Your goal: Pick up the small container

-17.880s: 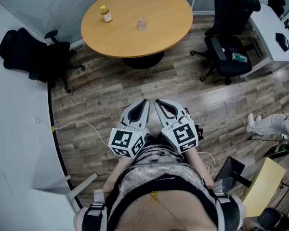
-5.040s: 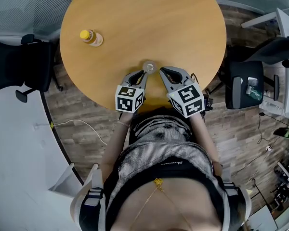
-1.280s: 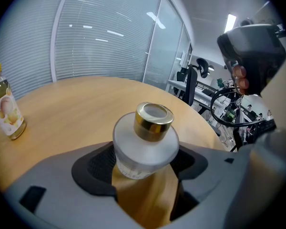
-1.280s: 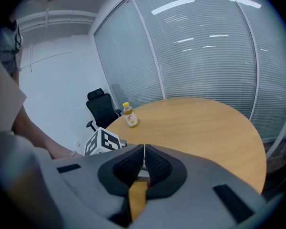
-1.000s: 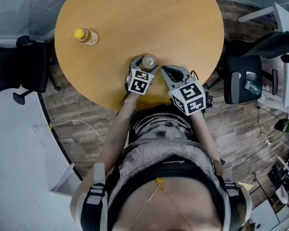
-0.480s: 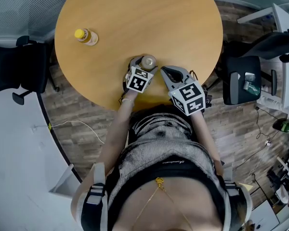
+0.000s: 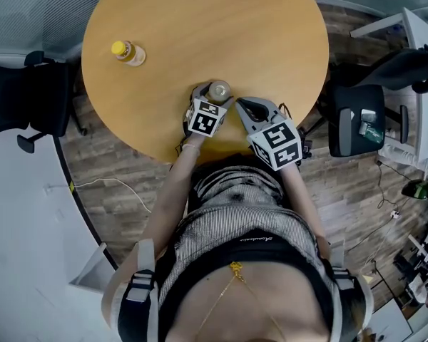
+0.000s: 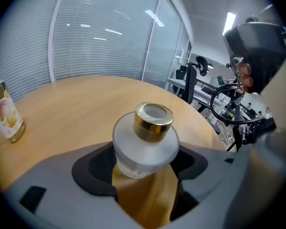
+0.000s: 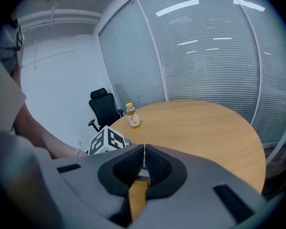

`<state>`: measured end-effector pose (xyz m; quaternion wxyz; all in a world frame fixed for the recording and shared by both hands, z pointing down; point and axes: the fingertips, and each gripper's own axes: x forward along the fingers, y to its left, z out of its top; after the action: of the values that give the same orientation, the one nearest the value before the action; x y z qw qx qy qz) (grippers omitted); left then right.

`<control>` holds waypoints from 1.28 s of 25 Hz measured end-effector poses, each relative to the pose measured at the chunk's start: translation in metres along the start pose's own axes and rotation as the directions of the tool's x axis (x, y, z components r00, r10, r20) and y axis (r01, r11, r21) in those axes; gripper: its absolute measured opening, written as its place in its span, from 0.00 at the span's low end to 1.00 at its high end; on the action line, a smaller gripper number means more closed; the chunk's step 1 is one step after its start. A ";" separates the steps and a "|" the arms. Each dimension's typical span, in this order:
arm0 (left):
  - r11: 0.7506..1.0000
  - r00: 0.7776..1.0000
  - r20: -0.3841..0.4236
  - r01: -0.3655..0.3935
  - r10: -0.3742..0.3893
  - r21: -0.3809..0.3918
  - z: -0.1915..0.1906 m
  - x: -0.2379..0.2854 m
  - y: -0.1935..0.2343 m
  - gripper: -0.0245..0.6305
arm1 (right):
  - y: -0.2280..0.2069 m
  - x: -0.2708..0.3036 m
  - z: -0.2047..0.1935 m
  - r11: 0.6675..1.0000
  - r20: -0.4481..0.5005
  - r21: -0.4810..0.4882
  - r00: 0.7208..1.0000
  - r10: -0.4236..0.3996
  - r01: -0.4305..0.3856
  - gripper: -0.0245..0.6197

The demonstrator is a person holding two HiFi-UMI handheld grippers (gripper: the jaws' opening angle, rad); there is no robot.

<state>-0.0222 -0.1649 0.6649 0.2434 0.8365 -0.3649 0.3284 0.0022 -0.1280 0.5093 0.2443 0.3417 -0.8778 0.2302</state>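
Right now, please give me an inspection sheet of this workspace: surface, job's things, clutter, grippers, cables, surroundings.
Surface: round wooden table, holding two items.
Job's things: container, frosted, gold cap, near the table's front edge.
Clutter: bottle, yellow cap, upright at the table's left.
Grippers: left gripper closed on the container; right gripper closed, empty, beside it.
Cables: white cable on the floor, left of the person.
Surroundings: black chairs on both sides; blinds behind the table.
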 end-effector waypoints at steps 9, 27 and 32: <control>1.000 1.000 0.008 -0.018 0.018 -0.006 0.000 -0.001 0.002 0.56 | 0.004 -0.004 0.001 1.000 0.005 -0.013 1.000 0.002 -0.002 0.07; 1.000 0.999 0.051 0.002 -0.002 0.016 0.013 -0.049 -0.018 0.56 | 0.006 -0.014 0.002 1.000 0.041 -0.021 0.999 0.001 0.000 0.07; 1.000 0.998 0.070 0.008 -0.006 -0.028 0.023 -0.074 -0.021 0.56 | 0.005 -0.014 0.003 1.000 0.043 -0.030 0.999 0.009 -0.007 0.07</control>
<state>-0.0358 -0.1334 0.5922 0.2435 0.8452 -0.3748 0.2930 0.0070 -0.1199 0.4980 0.2293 0.3394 -0.8876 0.2105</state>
